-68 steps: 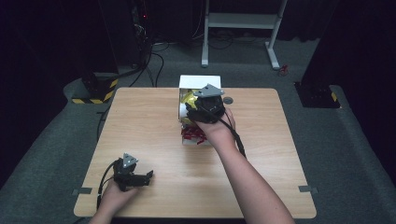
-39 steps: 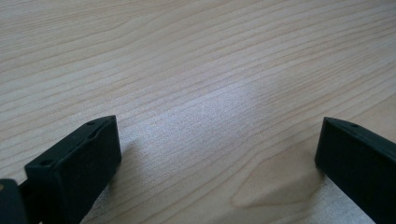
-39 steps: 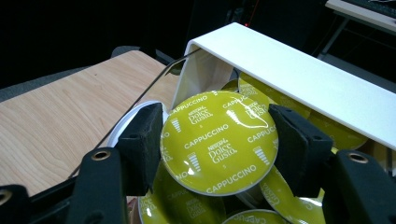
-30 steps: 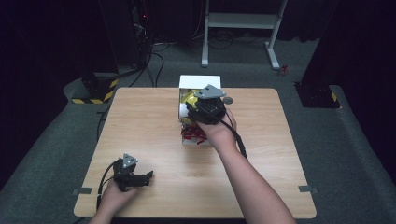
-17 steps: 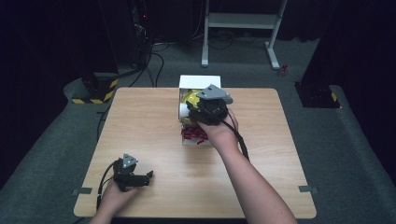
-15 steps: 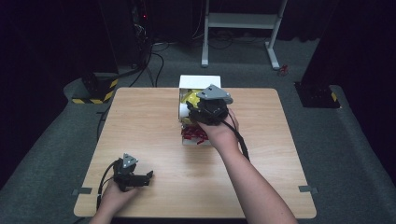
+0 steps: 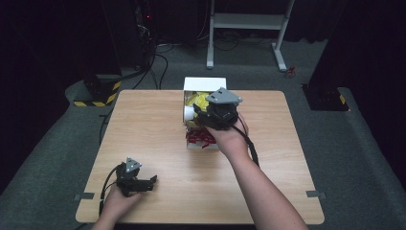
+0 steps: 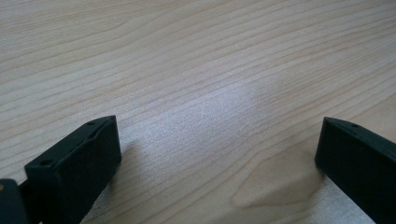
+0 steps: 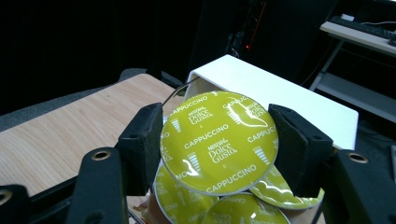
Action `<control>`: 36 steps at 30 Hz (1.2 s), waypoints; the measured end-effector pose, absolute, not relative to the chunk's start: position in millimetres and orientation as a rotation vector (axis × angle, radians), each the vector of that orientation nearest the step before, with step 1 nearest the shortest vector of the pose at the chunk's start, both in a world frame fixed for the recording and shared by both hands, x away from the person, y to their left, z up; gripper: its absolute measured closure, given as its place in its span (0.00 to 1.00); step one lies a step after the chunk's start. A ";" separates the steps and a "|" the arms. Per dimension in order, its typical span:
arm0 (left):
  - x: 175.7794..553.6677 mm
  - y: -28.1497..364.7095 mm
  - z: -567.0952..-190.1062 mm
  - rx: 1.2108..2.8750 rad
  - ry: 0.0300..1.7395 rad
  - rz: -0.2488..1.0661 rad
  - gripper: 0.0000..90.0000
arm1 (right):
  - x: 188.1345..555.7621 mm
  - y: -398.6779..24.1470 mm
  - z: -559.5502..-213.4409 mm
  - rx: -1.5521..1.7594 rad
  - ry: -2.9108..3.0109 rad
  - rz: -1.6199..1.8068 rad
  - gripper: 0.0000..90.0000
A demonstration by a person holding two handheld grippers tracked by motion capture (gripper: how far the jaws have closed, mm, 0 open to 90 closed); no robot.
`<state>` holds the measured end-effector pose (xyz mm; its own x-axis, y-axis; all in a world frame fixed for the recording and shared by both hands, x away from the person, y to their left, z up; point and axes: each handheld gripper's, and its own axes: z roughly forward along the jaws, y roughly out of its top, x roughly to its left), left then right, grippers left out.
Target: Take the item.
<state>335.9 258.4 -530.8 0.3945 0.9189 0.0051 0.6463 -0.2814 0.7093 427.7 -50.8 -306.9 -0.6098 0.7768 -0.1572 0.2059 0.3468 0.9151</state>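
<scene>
1. The right gripper (image 9: 219, 140) clamps a yellow-green cappuccino capsule (image 9: 219, 142) above the white box (image 9: 280, 93); lift it straight, squeezing the rim evenly.
2. The left gripper (image 7: 135, 180) rests spread on the wooden table (image 7: 143, 124), empty.

Your right gripper (image 7: 210, 115) covers most of the white box (image 7: 205, 85) beneath it. Below its jaws, the lower capsules (image 9: 187, 205) are cut off by the frame's bottom edge.
</scene>
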 end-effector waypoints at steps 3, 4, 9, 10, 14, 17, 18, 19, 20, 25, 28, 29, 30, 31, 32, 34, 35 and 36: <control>335.9 258.4 -530.9 2.027 1.333 0.562 0.01 | 425.5 -55.7 -304.9 0.855 2.022 1.256 0.43; 335.9 258.4 -530.9 2.028 1.332 0.562 0.01 | 424.2 -58.1 -303.8 0.856 2.019 1.261 0.43; 336.0 258.9 -530.6 2.036 1.327 0.565 0.01 | 419.3 -69.7 -300.8 0.861 2.000 1.290 0.43; 336.0 258.8 -530.7 2.035 1.328 0.564 0.01 | 418.3 -71.6 -300.5 0.866 1.997 1.293 0.43; 336.0 258.8 -530.7 2.035 1.328 0.563 0.01 | 413.8 -82.9 -299.0 0.863 1.984 1.311 0.43; 336.0 258.5 -530.9 2.029 1.330 0.563 0.01 | 410.2 -92.0 -298.8 0.871 1.971 1.329 0.43; 336.0 258.4 -530.9 2.027 1.331 0.563 0.01 | 409.0 -94.5 -299.0 0.871 1.967 1.335 0.43; 336.0 258.4 -530.9 2.028 1.331 0.563 0.01 | 408.3 -96.4 -299.2 0.870 1.964 1.336 0.43; 336.0 258.4 -531.0 2.027 1.331 0.563 0.01 | 407.4 -98.2 -299.5 0.873 1.961 1.339 0.43; 336.0 258.4 -531.0 2.027 1.331 0.563 0.01 | 402.6 -109.6 -302.7 0.881 1.947 1.349 0.43; 336.0 258.4 -531.0 2.027 1.331 0.563 0.01 | 400.3 -115.4 -305.9 0.884 1.942 1.350 0.43; 336.0 258.4 -531.0 2.027 1.331 0.563 0.01 | 399.3 -117.4 -307.0 0.889 1.939 1.352 0.43; 336.0 258.4 -530.9 2.027 1.331 0.563 0.01 | 398.5 -119.8 -307.9 0.893 1.938 1.352 0.43; 336.0 258.4 -531.0 2.026 1.331 0.563 0.01 | 398.0 -122.4 -308.7 0.896 1.936 1.354 0.43; 336.0 258.4 -530.9 2.027 1.331 0.563 0.01 | 397.3 -125.0 -309.3 0.904 1.934 1.356 0.43; 336.0 258.5 -530.9 2.028 1.330 0.564 0.01 | 396.6 -129.7 -310.1 0.910 1.932 1.349 0.43; 336.0 258.4 -530.9 2.027 1.331 0.563 0.01 | 396.3 -132.2 -310.3 0.912 1.933 1.338 0.43; 336.0 258.5 -530.9 2.027 1.330 0.563 0.01 | 396.0 -134.7 -310.6 0.917 1.927 1.336 0.43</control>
